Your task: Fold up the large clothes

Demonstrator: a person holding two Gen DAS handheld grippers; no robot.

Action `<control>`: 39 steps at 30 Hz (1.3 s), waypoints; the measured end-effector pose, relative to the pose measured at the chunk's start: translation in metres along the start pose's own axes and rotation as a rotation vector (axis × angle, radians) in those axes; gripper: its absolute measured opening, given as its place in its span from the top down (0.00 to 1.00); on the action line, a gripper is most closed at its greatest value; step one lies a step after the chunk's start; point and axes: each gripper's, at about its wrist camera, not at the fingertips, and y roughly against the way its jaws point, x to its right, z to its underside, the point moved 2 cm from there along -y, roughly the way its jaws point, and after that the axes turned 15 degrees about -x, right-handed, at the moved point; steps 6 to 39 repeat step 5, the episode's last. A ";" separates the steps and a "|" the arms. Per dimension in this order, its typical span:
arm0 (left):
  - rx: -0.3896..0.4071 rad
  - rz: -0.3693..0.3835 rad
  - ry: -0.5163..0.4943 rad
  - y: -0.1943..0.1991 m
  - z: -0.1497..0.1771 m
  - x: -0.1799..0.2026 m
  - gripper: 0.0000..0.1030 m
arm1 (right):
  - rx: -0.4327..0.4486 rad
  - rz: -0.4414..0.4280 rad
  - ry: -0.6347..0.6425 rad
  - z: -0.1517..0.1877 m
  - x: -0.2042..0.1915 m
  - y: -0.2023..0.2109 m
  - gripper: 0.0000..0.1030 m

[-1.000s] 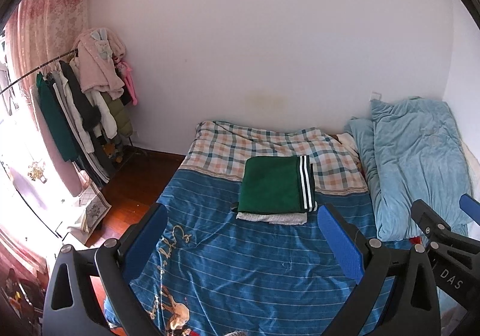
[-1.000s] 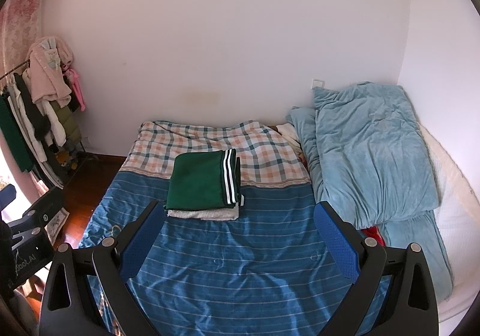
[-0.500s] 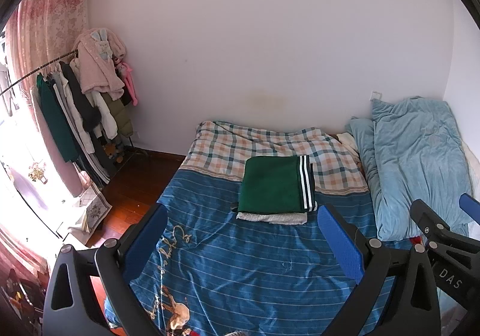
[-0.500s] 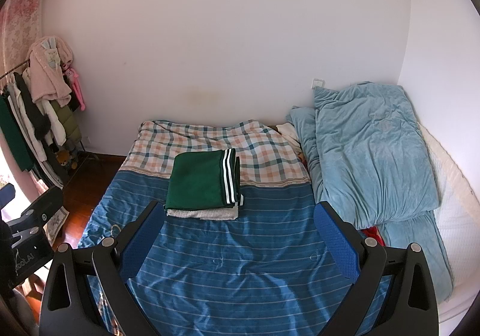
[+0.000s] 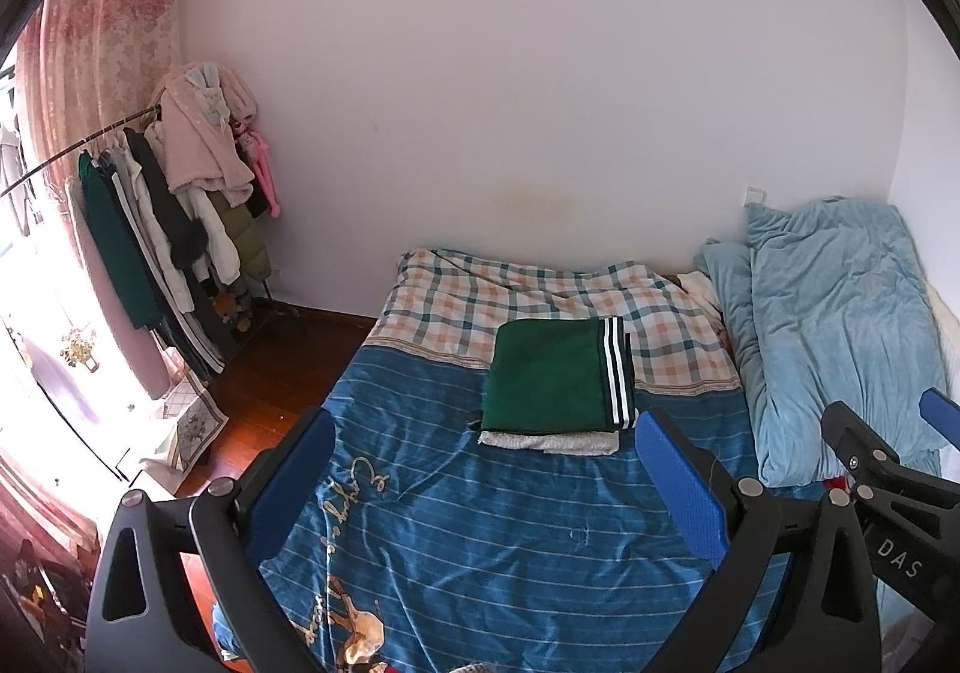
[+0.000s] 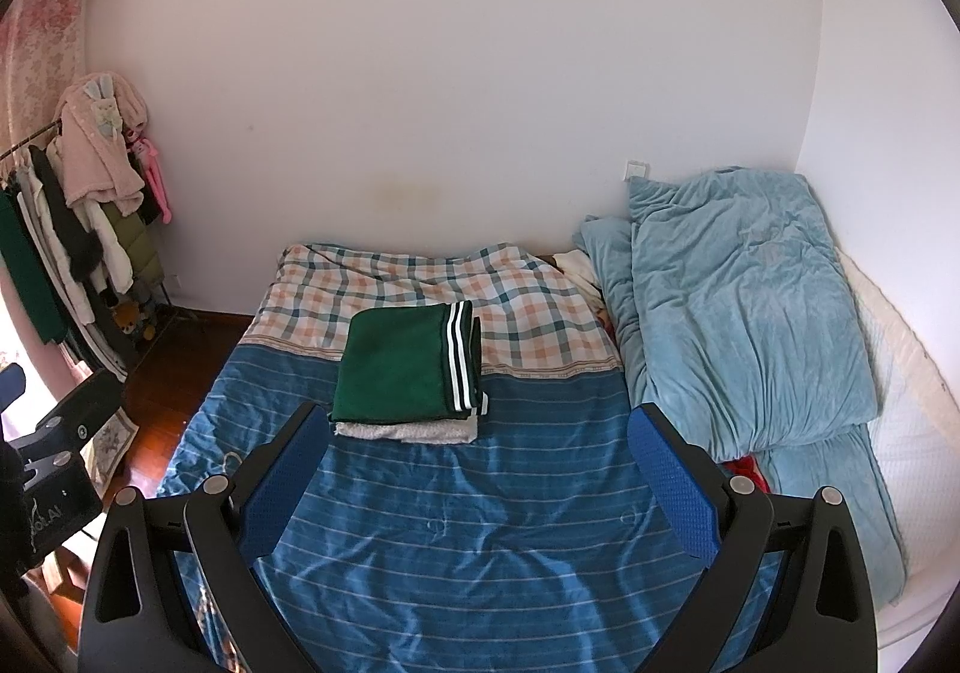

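Note:
A folded green garment (image 5: pixel 549 376) with black and white stripes along its right edge lies on a folded grey-white garment (image 5: pixel 549 442) in the middle of the bed; the stack also shows in the right wrist view (image 6: pixel 399 367). My left gripper (image 5: pixel 480 469) is open and empty, held above the blue striped bedspread (image 5: pixel 510 541), short of the stack. My right gripper (image 6: pixel 480 469) is open and empty, also above the bedspread (image 6: pixel 480 541) and short of the stack. The right gripper's body (image 5: pixel 888 499) shows at the left view's right edge.
A crumpled light blue quilt (image 6: pixel 738 313) fills the bed's right side. A plaid cover (image 6: pixel 420 283) lies at the head by the wall. A rack of hanging clothes (image 5: pixel 168 229) stands left of the bed over a dark wood floor (image 5: pixel 270 373).

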 end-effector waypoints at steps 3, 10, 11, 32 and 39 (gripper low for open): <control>0.008 0.000 -0.001 0.000 0.000 0.000 0.01 | -0.001 -0.001 -0.004 0.002 0.000 0.001 0.02; 0.006 -0.001 -0.007 0.000 0.000 0.001 0.01 | 0.000 0.001 -0.003 0.002 0.000 0.001 0.02; 0.006 -0.001 -0.007 0.000 0.000 0.001 0.01 | 0.000 0.001 -0.003 0.002 0.000 0.001 0.02; 0.006 -0.001 -0.007 0.000 0.000 0.001 0.01 | 0.000 0.001 -0.003 0.002 0.000 0.001 0.02; 0.006 -0.001 -0.007 0.000 0.000 0.001 0.01 | 0.000 0.001 -0.003 0.002 0.000 0.001 0.02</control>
